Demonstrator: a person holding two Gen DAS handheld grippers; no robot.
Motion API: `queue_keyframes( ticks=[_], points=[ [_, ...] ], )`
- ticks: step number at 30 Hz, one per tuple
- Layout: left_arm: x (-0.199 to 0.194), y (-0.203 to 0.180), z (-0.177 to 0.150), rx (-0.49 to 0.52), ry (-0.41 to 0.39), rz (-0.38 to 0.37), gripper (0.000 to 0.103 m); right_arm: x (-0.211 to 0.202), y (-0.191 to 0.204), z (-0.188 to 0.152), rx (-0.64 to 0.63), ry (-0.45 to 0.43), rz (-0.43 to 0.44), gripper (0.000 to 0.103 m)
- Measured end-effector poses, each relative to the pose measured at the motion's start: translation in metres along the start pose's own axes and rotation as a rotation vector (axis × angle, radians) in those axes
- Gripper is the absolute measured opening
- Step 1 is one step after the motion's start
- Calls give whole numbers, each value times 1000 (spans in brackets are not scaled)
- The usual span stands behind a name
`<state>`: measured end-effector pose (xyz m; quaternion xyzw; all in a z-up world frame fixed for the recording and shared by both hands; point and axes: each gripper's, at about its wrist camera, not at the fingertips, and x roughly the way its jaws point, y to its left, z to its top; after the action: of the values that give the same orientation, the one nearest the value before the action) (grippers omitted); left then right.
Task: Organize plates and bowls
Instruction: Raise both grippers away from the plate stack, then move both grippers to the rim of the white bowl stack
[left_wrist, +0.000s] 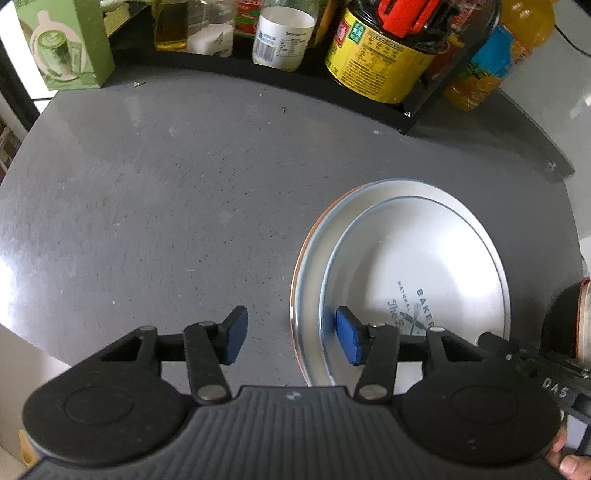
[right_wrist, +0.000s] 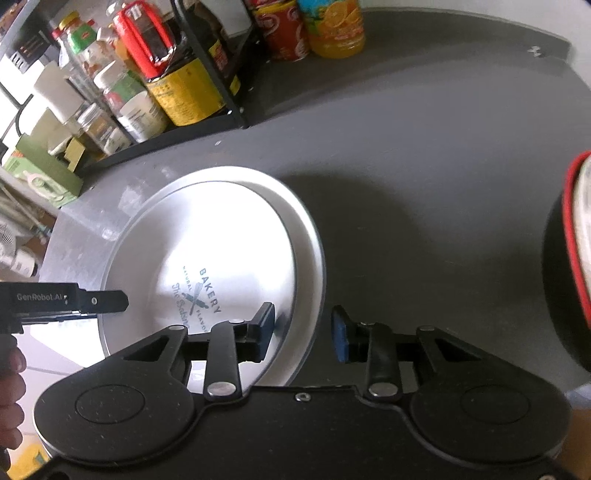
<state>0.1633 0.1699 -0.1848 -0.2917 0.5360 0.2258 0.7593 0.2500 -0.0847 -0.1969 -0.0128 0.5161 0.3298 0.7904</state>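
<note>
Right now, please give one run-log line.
left gripper open | right gripper open | both straddle rim of plates | nothing held

White plates (left_wrist: 424, 236) stacked flat — blue bakery print, upward.

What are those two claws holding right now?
Nothing. Both the left gripper and right gripper are open, each straddling the plate's rim without clamping it.

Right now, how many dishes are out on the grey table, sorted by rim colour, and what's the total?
Pale-rimmed white dishes, nested: 2, the inner printed dish and the outer dish
Red-rimmed dish, partly out of view: 1
Total: 3
An orange edge under the nested pair may be another dish; I cannot tell.
</note>
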Motion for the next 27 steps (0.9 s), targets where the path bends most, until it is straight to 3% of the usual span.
queue_keyframes(
  ticks=[6,11,15,19,27],
  points=[
    [-10,-8,2,22,16,-23,58,-25,2,-6,24,-43,-16,48],
    [-28,-28,-1,73,11,-26,80,-45,-1,-7,28,-75,9,65],
    [-41,-40,-5,92,10,-12,87,-58,-3,-6,18,-88,10,84],
    [-52,-52,-8,128,5,-8,88,-72,-9,-5,11,-104,16,92],
    [-72,-87,-10,185,-26,-36,99,-106,-28,-1,2,-161,32,98]
  ],
)
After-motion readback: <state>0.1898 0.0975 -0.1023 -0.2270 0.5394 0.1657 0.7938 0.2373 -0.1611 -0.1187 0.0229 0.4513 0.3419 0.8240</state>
